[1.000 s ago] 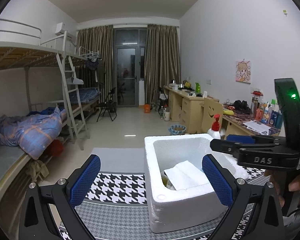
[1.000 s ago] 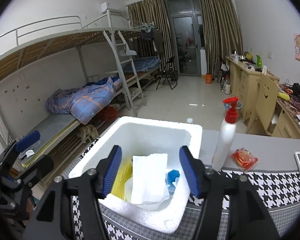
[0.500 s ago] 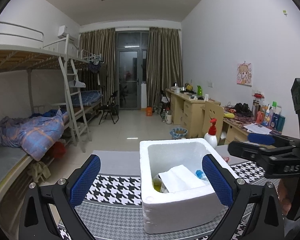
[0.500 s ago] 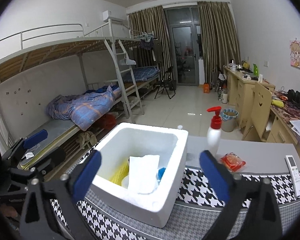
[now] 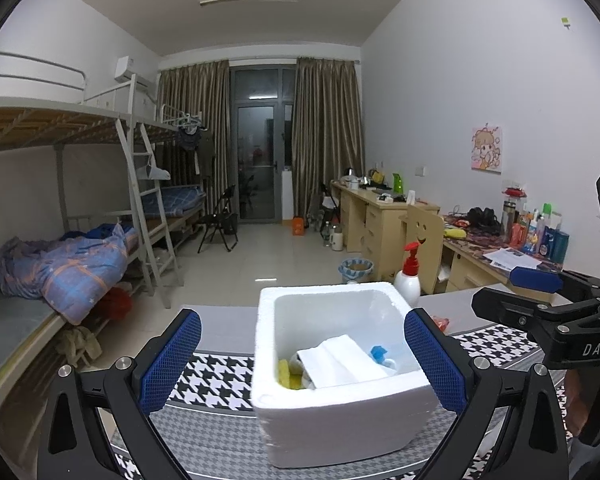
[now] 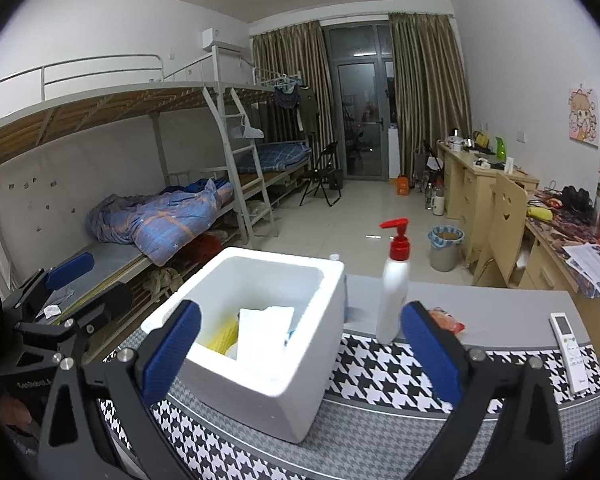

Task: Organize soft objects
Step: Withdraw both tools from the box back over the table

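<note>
A white foam box with thick walls and no lid sits on the table covered by a black-and-white houndstooth cloth, near its front edge, probably so both tools can reach in from above without stretching. Inside it lie the soft things: a folded white cloth on top, a yellow ribbed sponge-like piece pushed against the left wall, and a small blue item by the right wall, too small to identify. The white cloth rests across the others, which suggests it went in last and serves as the top layer. The left gripper hangs in front of the box with its blue-padded fingers spread wide and nothing between them; the right gripper is likewise spread wide and empty, held back from the box's near corner. Both seem parked at a distance that leaves the box's opening unobstructed, as one would after letting go. A white pump bottle with a red top stands just beside the box, with a red-orange wrapped packet near its base and a white remote control well apart at the right edge; the packet looks pliable and may be the next candidate.
</note>
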`<move>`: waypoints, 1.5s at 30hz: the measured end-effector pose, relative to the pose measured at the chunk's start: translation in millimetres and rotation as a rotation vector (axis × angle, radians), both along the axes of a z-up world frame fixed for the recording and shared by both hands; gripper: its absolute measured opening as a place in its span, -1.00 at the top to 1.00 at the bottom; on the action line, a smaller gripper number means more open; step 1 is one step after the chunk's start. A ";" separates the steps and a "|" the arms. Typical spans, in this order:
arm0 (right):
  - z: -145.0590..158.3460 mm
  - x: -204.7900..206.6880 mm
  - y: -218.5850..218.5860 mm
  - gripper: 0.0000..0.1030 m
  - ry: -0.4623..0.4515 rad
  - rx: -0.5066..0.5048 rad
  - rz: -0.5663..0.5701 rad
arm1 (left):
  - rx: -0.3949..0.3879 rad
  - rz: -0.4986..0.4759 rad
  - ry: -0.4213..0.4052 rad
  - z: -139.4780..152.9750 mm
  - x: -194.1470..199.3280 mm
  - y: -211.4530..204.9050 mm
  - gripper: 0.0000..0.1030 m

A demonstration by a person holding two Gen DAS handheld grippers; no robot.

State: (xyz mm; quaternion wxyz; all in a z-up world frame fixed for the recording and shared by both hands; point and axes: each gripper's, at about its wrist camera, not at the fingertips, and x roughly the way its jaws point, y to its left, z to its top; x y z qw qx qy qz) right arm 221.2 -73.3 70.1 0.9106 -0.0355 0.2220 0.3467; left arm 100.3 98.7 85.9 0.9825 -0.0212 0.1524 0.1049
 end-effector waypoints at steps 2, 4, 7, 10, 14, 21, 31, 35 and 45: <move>-1.9 1.0 -2.6 -0.97 -0.011 -0.012 -0.001 | 0.005 0.002 -0.003 1.3 0.6 -5.0 -0.98; -4.6 0.0 -7.4 -0.97 -0.017 -0.017 0.003 | 0.006 0.001 -0.004 2.1 1.1 -12.0 -0.98; -6.8 1.1 -15.6 -0.97 -0.017 -0.017 -0.006 | 0.003 0.003 -0.005 2.0 2.3 -17.9 -0.98; -8.5 0.1 -26.3 -0.97 -0.018 -0.017 -0.029 | 0.004 -0.006 0.001 0.7 3.8 -24.3 -0.98; -10.1 -5.9 -35.5 -0.97 -0.015 -0.023 -0.046 | -0.004 -0.024 0.000 0.0 0.3 -30.6 -0.98; -7.6 -23.5 -49.5 -0.97 -0.037 -0.012 -0.076 | -0.005 -0.051 -0.009 4.2 -10.9 -36.3 -0.98; -13.2 -33.0 -62.5 -0.97 -0.046 -0.026 -0.108 | -0.004 -0.070 -0.017 1.3 -17.8 -46.2 -0.98; -14.7 -31.6 -69.4 -0.97 -0.037 -0.017 -0.120 | -0.005 -0.080 -0.015 0.7 -17.2 -51.2 -0.98; -17.4 -31.1 -79.0 -0.97 -0.029 -0.015 -0.143 | -0.006 -0.105 -0.015 -2.6 -17.2 -61.0 -0.98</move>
